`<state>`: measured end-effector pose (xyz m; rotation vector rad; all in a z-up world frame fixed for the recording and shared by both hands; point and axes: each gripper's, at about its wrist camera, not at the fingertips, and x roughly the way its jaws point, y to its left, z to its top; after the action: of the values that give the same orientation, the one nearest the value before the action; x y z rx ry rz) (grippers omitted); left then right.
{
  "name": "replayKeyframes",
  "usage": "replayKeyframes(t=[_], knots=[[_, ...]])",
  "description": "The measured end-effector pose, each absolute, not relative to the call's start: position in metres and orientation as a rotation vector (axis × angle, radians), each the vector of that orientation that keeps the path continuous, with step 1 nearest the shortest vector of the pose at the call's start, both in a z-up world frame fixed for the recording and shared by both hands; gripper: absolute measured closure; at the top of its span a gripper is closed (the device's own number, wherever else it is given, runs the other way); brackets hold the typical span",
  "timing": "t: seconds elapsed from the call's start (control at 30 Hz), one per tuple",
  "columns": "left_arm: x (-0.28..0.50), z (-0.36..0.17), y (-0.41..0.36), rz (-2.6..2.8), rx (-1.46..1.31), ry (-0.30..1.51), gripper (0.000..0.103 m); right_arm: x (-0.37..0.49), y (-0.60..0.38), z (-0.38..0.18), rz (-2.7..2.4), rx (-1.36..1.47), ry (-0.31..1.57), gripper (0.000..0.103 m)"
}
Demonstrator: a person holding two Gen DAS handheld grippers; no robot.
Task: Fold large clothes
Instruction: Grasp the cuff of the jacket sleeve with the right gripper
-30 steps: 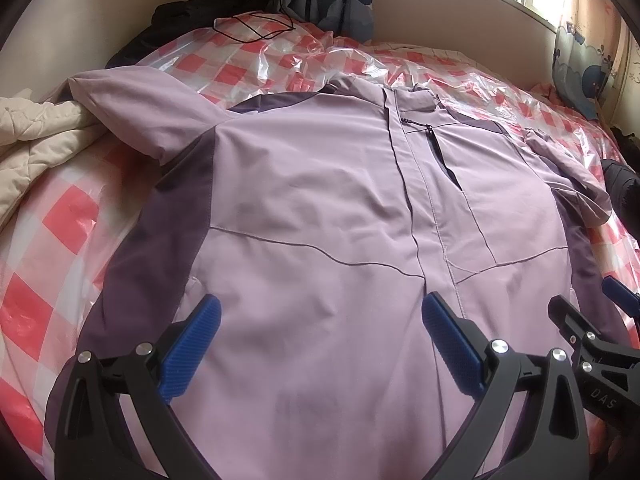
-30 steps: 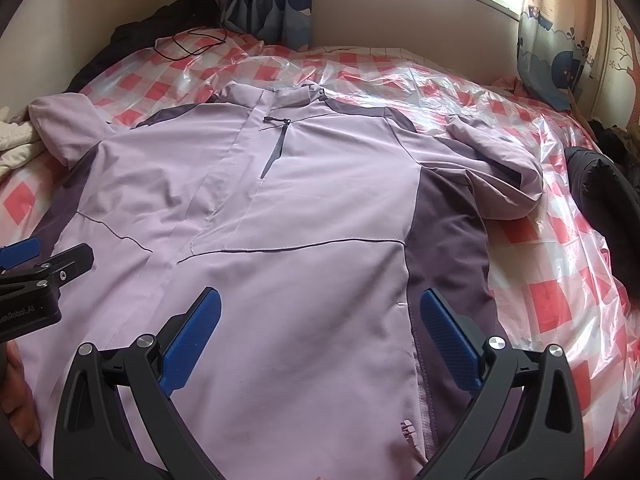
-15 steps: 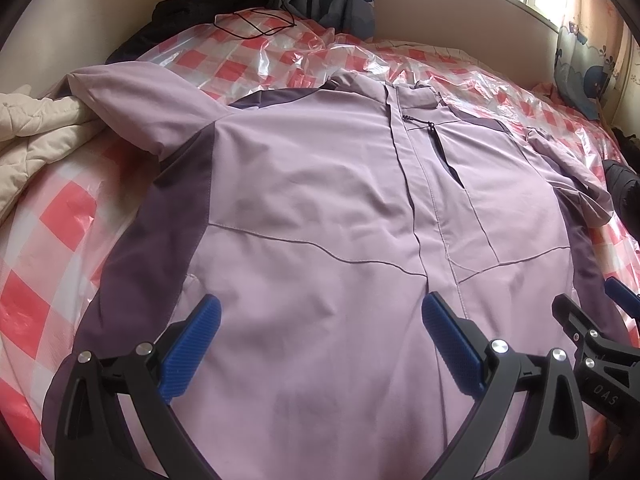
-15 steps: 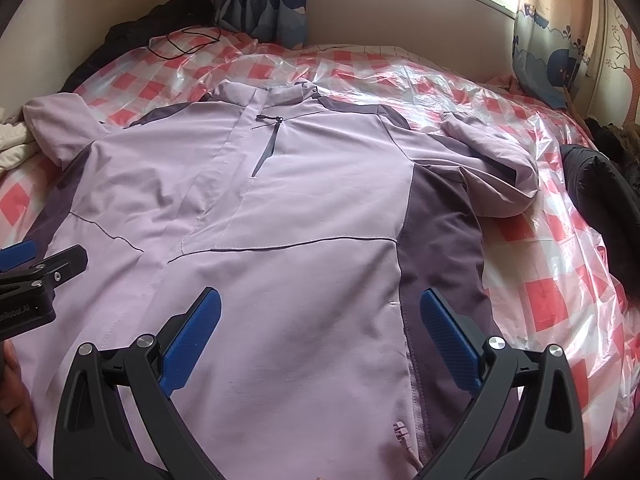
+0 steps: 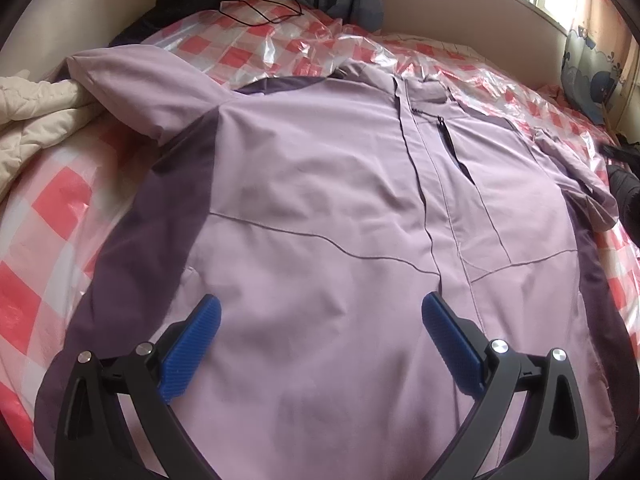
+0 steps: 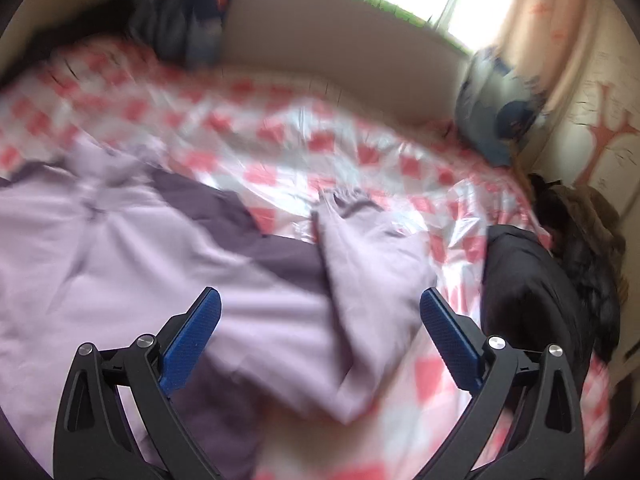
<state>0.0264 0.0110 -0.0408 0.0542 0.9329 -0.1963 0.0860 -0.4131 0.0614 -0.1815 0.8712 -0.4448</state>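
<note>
Now the left gripper (image 5: 318,322) hangs wide open and empty over the jacket (image 5: 340,200), flat on the bed (image 5: 52,208), collar far; right gripper (image 6: 320,316), equally open and empty, faces the sleeve (image 6: 372,256), nearer.

A lilac jacket (image 5: 320,208) with dark purple side panels is seen spread front-up across a bed covered in red-and-white checked plastic sheeting (image 5: 44,216), its zipped chest pocket (image 5: 450,144) lying just right of the centre placket. The left gripper (image 5: 320,322) is held above the jacket's lower front with its blue-padded jaws spread wide and nothing between them. A cream quilt (image 5: 36,120) is bunched beside the jacket's left sleeve (image 5: 136,80), and a black cable (image 5: 260,12) lies on the sheeting beyond the collar.
</note>
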Motion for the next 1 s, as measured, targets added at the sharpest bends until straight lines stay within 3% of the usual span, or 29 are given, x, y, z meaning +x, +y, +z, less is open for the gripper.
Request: replayKeyframes(t=[0.23, 0.3, 0.37, 0.47, 0.57, 0.73, 0.83, 0.93, 1.0], knots=[[0.030, -0.050, 0.009, -0.194, 0.073, 0.965, 0.007, 0.220, -0.478, -0.011, -0.602, -0.417, 1.131, 0.007], [0.030, -0.054, 0.007, -0.193, 0.086, 0.973, 0.007, 0.232, -0.501, -0.033, -0.594, -0.369, 1.203, 0.013], [0.030, -0.057, 0.004, -0.191, 0.102, 0.981, 0.007, 0.232, -0.525, -0.045, -0.524, -0.227, 1.268, 0.071], [0.029, -0.059, 0.001, -0.190, 0.123, 0.980, 0.007, 0.217, -0.566, -0.033, -0.480, 0.010, 1.208, 0.088], [0.029, -0.058, 0.001, -0.193, 0.129, 0.977, 0.007, 0.171, -0.599, 0.023, -0.449, 0.170, 0.992, 0.090], [0.029, -0.056, 0.004, -0.189, 0.111, 0.971, 0.007, 0.008, -0.677, 0.123, -0.434, 0.534, 0.528, 0.090], [0.029, -0.056, 0.005, -0.188, 0.100, 0.975, 0.007, -0.066, -0.726, 0.107, -0.483, 0.763, 0.430, 0.087], [0.030, -0.056, 0.007, -0.191, 0.091, 0.975, 0.007, -0.108, -0.756, 0.054, -0.486, 0.993, 0.494, 0.068], [0.031, -0.055, 0.009, -0.193, 0.084, 0.975, 0.007, -0.128, -0.759, 0.038, -0.441, 1.097, 0.440, 0.057]])
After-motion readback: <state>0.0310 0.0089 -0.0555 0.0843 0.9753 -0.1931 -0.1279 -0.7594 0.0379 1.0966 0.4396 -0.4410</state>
